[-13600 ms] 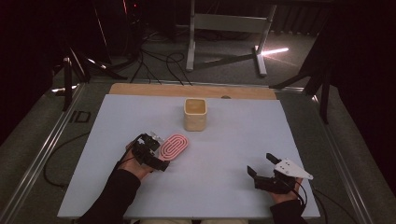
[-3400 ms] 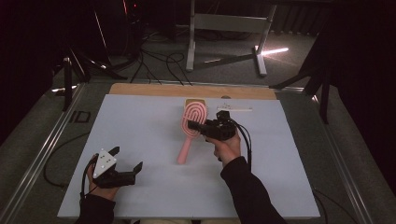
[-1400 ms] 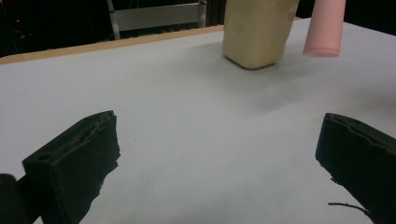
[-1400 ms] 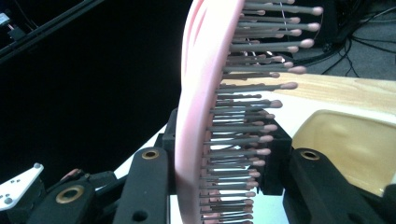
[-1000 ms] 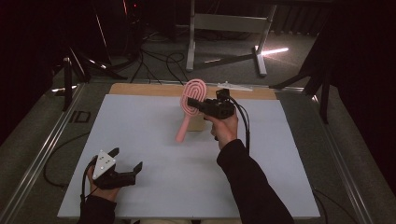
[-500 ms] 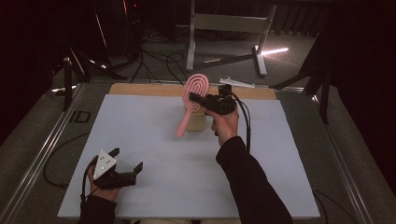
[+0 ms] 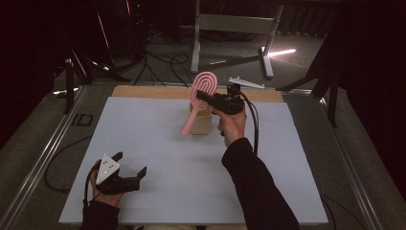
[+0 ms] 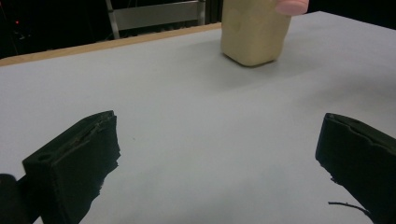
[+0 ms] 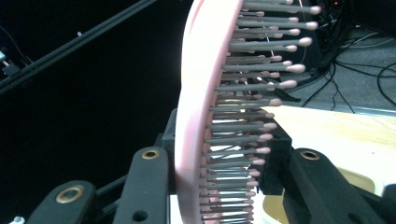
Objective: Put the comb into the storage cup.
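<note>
The right hand-held gripper (image 7: 203,97) grips a pink hairbrush (image 7: 200,98) by its oval head, jaws clamped on either side of it, above a tan box-shaped container (image 7: 200,123) at the far side of the desk (image 7: 158,143). The brush hangs tilted, its handle slanting down in front of the container below that gripper. Well apart, at the near edge of the desk, the left hand-held gripper (image 7: 131,165) rests with its jaws spread wide and nothing between them.
</note>
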Action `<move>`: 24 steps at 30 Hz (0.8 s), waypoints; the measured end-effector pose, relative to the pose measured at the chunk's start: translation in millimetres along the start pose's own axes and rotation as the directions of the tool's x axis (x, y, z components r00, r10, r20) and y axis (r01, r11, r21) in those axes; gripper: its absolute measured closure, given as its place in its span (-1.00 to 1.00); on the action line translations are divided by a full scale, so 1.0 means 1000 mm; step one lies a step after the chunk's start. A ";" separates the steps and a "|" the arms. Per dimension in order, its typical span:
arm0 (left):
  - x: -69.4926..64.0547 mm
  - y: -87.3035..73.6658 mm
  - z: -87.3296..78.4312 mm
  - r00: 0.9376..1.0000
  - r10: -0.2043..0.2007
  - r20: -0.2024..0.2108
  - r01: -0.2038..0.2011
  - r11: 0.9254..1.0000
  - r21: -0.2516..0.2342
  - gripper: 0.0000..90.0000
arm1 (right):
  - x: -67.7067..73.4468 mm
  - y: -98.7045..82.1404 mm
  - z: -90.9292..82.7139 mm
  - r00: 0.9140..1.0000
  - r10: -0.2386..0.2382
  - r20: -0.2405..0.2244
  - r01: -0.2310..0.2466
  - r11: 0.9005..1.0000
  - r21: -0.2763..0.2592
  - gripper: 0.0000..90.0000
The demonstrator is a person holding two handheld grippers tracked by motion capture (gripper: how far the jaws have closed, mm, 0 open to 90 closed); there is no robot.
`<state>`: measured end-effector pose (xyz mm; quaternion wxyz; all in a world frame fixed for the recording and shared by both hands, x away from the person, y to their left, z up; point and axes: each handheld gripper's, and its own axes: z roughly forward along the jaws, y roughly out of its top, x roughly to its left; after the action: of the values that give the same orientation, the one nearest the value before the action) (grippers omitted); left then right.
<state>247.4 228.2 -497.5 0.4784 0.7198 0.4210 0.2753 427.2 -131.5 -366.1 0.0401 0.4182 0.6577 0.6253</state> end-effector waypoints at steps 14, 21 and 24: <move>0.000 0.000 0.001 1.000 0.005 -0.002 -0.005 1.000 0.009 -0.99 | -0.006 0.008 -0.001 0.999 0.007 0.034 -0.006 0.999 -0.039 0.42; 0.000 0.000 0.001 1.000 0.006 -0.002 -0.005 1.000 0.010 -0.99 | -0.005 0.016 -0.002 0.999 0.001 0.042 0.001 0.998 -0.064 0.42; 0.000 -0.001 0.001 1.000 0.004 -0.002 -0.004 1.000 0.010 -0.99 | -0.005 0.018 -0.002 0.999 0.000 0.046 0.003 0.997 -0.071 0.42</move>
<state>247.6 227.8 -498.4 0.4736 0.7230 0.4213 0.2748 438.7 -138.5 -352.8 0.0706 0.4304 0.6342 0.6384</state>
